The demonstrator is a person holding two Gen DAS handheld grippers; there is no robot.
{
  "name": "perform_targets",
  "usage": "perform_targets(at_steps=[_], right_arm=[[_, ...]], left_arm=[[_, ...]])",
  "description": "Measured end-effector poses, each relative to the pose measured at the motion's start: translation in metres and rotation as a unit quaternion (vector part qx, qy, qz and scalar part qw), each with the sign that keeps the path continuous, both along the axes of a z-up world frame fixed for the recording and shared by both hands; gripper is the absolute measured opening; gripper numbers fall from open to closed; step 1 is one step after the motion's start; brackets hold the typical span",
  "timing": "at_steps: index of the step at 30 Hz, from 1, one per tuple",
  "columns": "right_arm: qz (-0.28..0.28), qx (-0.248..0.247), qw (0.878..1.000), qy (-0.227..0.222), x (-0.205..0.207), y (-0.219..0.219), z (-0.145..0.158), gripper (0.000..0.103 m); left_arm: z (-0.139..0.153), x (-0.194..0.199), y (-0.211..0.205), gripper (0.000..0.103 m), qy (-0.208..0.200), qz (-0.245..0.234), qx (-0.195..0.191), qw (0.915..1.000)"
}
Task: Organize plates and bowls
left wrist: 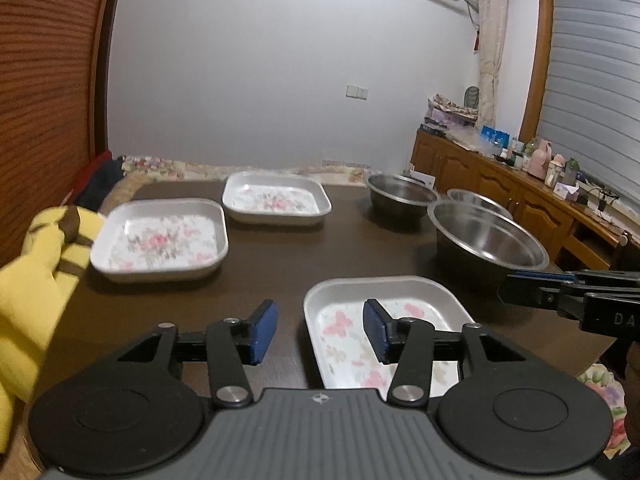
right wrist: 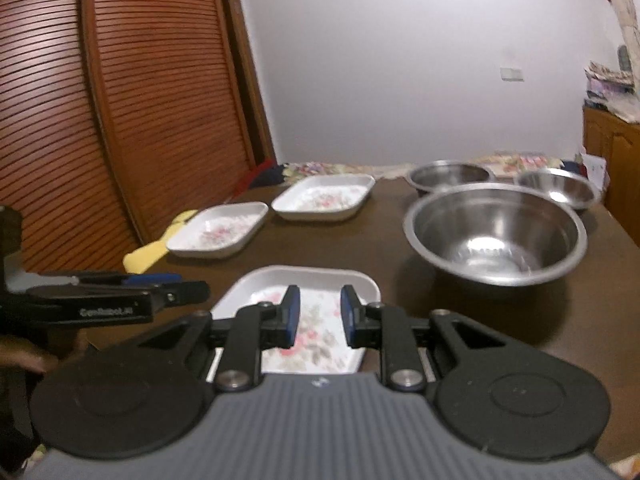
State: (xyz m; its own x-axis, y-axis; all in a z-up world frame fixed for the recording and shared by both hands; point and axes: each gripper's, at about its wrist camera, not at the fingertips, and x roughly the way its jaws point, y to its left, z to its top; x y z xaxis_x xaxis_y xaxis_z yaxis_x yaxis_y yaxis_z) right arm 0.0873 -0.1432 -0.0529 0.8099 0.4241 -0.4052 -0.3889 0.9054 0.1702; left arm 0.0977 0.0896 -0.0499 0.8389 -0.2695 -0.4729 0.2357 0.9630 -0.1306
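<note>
A dark brown table (left wrist: 340, 248) fills the lower half of both views, backed by a pale wall, with a slatted wooden door at the left edge of the frame and a cluttered sideboard (left wrist: 500, 184) at the right. On it lie three white floral plates and three steel bowls, all apart and unstacked, so the sorting looks barely begun. The nearest plate (left wrist: 384, 320) sits low and just right of centre in the left wrist view; the left gripper (left wrist: 320, 330) hangs above its left rim with its jaws parted and nothing between the pads, one blue pad over bare table and the other over the plate's floral bed. In the right wrist view the right gripper (right wrist: 318, 316) hovers over that same plate (right wrist: 304, 312), jaws narrowly parted and empty. Two more plates, one at mid left (left wrist: 160, 240) and one further back (left wrist: 276, 198), lie in the upper left of the table; the large bowl (right wrist: 496, 232) stands at centre right, with two smaller bowls, one (right wrist: 450, 176) beside the other (right wrist: 558, 188), behind it. The risks, as I judge them: both grippers crowd one plate and could knock together; a thin, sloped rim may slip from the pads if pinched shallowly; and a plate lifted by one edge could tip and strike the large bowl nearby.
</note>
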Motion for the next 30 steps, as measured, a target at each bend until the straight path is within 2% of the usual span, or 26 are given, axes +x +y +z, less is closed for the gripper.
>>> perform_targets(at_steps=[4,11,16,22,27,30], right_arm=[[0.020,-0.013,1.000,-0.017,0.011,0.014,0.011,0.028],[0.053,-0.038,0.998,-0.022,0.045,0.051,0.021,0.030],[0.068,-0.041,0.997,-0.005,0.073,0.085,0.020,0.033],[0.084,-0.041,0.995,0.026,0.098,0.117,0.017,0.035],[0.090,-0.046,0.994,0.043,0.117,0.132,0.014,0.041],[0.087,-0.048,0.993,0.061,0.132,0.138,0.009,0.041]], left_arm=[[0.011,0.009,0.008,0.058,-0.014,-0.001,0.014,0.9998],[0.017,0.031,0.032,0.061,-0.028,0.000,0.041,0.9988],[0.017,0.045,0.060,0.062,-0.029,0.012,0.055,0.9980],[0.014,0.063,0.098,0.062,-0.012,0.044,0.063,0.9969],[0.009,0.078,0.128,0.062,0.004,0.054,0.042,0.9977],[0.004,0.090,0.140,0.060,0.011,0.061,0.039,0.9974]])
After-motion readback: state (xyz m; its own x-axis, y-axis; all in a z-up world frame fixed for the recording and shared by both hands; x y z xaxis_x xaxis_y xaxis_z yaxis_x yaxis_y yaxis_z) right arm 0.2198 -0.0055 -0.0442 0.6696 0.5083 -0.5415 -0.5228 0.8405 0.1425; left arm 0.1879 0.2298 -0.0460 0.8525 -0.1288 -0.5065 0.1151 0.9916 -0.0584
